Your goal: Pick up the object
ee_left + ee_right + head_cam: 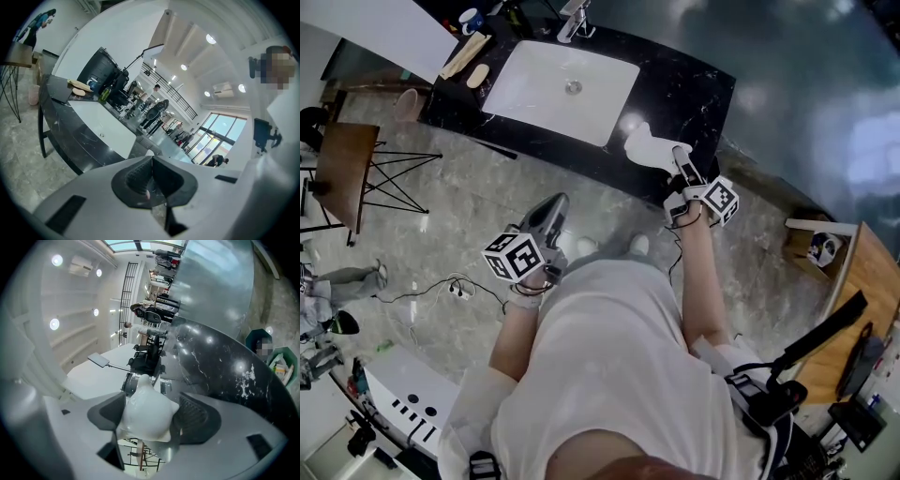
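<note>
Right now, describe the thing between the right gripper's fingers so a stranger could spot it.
Find the black marble counter with the white sink sunk into it. At its right front edge, the right gripper's fingers hold a white glossy object: lumpy and pointed, unlike the smooth rectangular sink beside it.

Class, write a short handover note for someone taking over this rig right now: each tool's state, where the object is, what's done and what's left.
Left tool: jaws shut, nothing in them, held low over the floor, away from the counter.
Right tool: jaws around the white glossy object; the pads appear to touch both its sides.
Object: at the near edge of the black marble counter, apparently not yet lifted.
Done: reach and grasp.
Left: check that the grip is firm, then lift the object clear.
</note>
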The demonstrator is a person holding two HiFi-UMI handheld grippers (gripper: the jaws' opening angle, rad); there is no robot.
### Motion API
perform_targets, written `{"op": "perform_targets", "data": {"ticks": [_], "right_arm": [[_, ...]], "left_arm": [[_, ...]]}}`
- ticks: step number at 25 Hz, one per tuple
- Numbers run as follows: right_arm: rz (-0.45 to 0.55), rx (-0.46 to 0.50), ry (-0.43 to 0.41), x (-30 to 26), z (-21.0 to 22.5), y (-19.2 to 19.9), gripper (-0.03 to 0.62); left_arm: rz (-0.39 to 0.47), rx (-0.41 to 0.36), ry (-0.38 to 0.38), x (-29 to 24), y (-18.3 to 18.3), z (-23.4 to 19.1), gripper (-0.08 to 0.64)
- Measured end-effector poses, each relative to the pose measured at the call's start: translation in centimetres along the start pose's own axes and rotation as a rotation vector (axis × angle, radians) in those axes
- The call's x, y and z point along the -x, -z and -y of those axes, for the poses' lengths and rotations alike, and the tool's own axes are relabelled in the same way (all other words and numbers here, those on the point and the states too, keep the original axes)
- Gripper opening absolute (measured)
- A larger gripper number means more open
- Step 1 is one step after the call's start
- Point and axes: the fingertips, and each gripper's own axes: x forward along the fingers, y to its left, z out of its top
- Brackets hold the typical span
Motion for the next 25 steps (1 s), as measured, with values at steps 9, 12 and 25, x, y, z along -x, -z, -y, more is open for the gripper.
{"op": "perform_targets", "data": {"ticks": [9, 12, 25], "right_arm": [[0.016, -0.072, -0.050, 0.8, -1.7, 0.0, 0.367], [0.027, -0.118, -0.088, 1.0, -2.8, -0.3, 0.367], [0.034, -0.146, -0.307, 2.2, -11.9, -1.5, 0.367]], "left_arm": [[-0.012, -0.008, 0.040, -1.3, -0.2, 0.9, 0.006], [-0.014, -0.009, 0.054, -1.8, -0.3, 1.2, 0.006], [-0.007, -0.037, 0.132, -4.4, -1.7, 3.3, 0.006]]}}
